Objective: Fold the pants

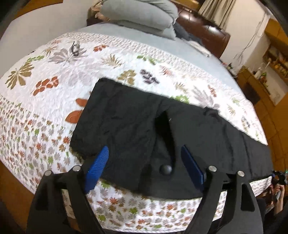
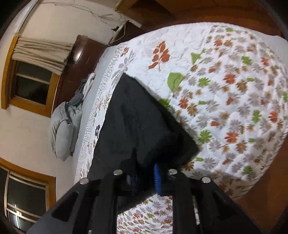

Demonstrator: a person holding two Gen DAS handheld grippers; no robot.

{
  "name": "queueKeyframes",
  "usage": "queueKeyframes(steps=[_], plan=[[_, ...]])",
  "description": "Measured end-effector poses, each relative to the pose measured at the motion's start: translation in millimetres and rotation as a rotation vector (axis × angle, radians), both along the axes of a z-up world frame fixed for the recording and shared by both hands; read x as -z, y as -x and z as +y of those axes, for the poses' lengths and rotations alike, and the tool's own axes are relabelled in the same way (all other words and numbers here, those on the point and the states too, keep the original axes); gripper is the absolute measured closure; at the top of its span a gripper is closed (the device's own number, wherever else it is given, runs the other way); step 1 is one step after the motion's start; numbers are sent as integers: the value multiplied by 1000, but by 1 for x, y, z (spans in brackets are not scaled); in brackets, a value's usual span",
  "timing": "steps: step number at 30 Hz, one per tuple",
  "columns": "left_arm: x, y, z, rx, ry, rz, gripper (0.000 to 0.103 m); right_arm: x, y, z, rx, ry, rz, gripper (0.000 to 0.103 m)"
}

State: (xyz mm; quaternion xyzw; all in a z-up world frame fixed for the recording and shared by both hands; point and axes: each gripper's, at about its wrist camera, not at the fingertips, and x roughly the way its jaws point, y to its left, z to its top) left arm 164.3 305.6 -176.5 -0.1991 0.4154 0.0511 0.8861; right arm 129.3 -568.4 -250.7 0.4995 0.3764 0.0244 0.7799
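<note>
Black pants (image 1: pixel 136 124) lie flat on a white floral quilt (image 1: pixel 45 93), waist end near me with a round black button (image 1: pixel 166 169). My left gripper (image 1: pixel 144 162) is open, its blue fingers (image 1: pixel 98 167) spread over the waistband near the button, holding nothing. In the right wrist view my right gripper (image 2: pixel 144 178) is shut on an edge of the black pants (image 2: pixel 136 122), lifted off the quilt (image 2: pixel 234 108); one blue pad (image 2: pixel 157 178) shows against the cloth.
Grey pillows (image 1: pixel 144 16) and a brown headboard (image 1: pixel 203 30) stand at the bed's far end. A small dark object (image 1: pixel 75 48) lies on the quilt. Wooden shelves (image 1: pixel 275 59) stand at the right. Windows (image 2: pixel 30 81) and curtain are on the wall.
</note>
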Motion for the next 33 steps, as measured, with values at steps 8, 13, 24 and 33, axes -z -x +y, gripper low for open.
queueKeyframes(steps=[8,13,24,33], plan=[[3,-39,38,-90,176,-15,14,-32,16,4,23,108,-39,80],[33,-55,57,-118,184,86,14,-46,14,7,55,175,-26,80],[39,-61,49,-72,77,122,14,-33,30,-24,129,66,-55,74],[52,-58,53,-139,-34,193,14,-17,5,-3,-22,97,49,72]])
